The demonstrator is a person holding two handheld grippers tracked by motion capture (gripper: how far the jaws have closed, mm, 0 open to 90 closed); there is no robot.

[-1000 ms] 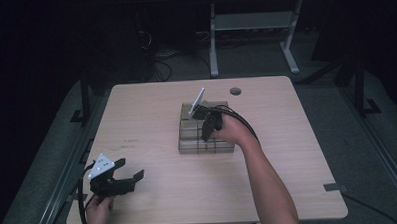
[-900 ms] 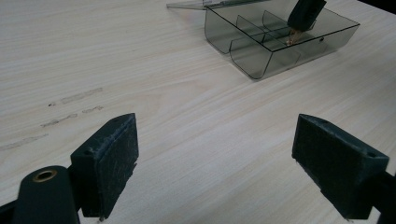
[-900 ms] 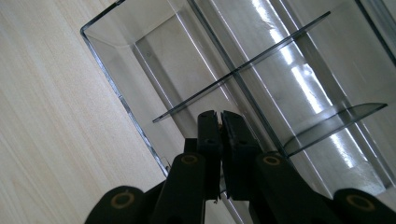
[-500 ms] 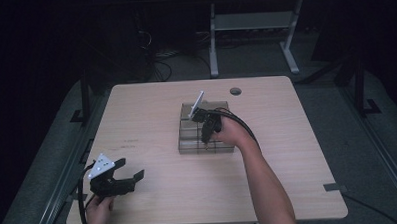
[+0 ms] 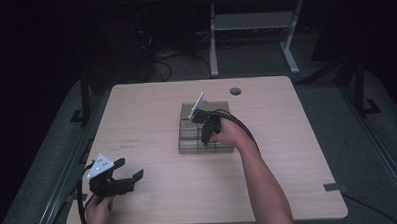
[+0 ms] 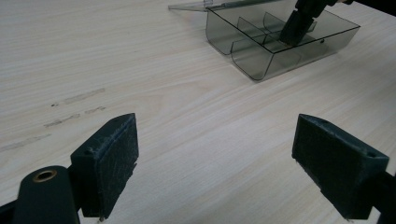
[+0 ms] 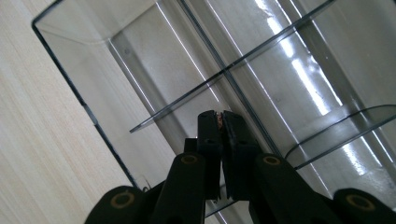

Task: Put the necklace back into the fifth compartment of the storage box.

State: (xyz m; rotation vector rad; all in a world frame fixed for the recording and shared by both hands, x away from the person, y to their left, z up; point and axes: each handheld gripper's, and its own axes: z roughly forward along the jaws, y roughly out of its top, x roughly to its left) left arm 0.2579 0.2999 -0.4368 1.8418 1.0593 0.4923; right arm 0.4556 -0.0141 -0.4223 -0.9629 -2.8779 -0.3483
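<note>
A clear smoky plastic compartment box [image 5: 187,142] sits mid-table, seen also in the left gripper view [image 6: 261,60], with its lid [image 6: 187,7] lying open behind it. My right gripper [image 5: 205,142] points down into a near compartment of the box [image 7: 154,60], jaws shut [image 7: 217,114]. A tiny reddish speck shows between the tips, too small to identify. From the left gripper view the right gripper [image 6: 299,25] stands inside the box. My left gripper [image 5: 133,168] hovers low by the table's front left corner, jaws wide open [image 6: 215,126] with nothing between them.
The wooden table [image 5: 297,138] has a round cable hole [image 5: 236,91] at its far side. Thin dividers [image 7: 187,98] split the box into several compartments. Faint scuff marks [image 6: 74,98] lie on the tabletop ahead of the left gripper. Desk legs and cables stand on the floor beyond.
The right gripper has shifted slightly toward the near side of the box and stayed shut. The left gripper has not moved.
</note>
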